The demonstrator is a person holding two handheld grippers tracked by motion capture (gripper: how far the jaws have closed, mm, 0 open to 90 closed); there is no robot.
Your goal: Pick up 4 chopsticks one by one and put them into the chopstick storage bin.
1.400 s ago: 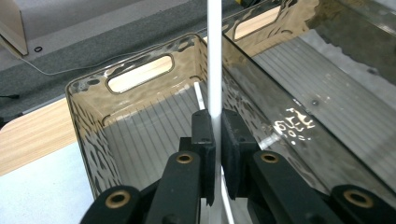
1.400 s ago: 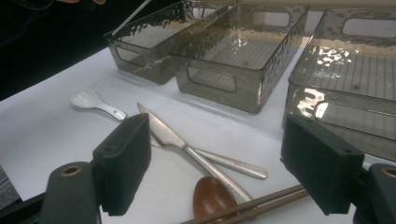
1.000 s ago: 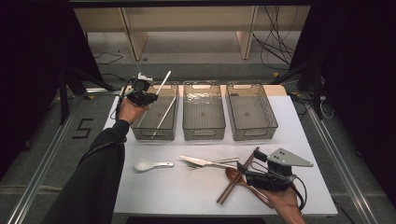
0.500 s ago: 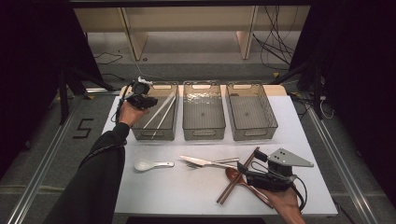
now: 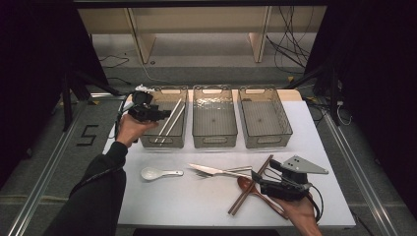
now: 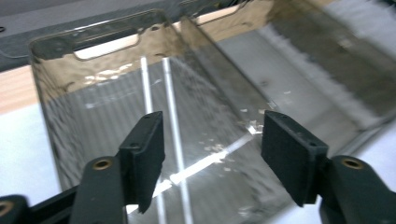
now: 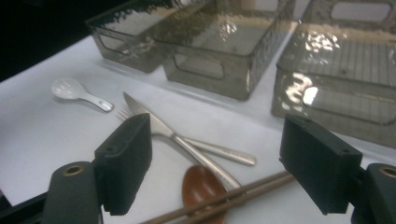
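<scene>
High view: we see the left gripper (image 5: 164,114) at the left bin's (image 5: 147,142) left rim, jaws just opened. The white chopsticks (image 5: 169,120) lie in that bin, long axis toward the tabletop's far edge. The right gripper (image 5: 256,181) rests open by the near right corner, nearest the brown chopsticks (image 5: 250,186).

Left gripper view: nothing between the pads; chopsticks (image 6: 169,100) lie beyond them.

Right gripper view: brown chopsticks (image 7: 224,198) run crosswise under the open jaws, over the wooden spoon (image 7: 202,185).
</scene>
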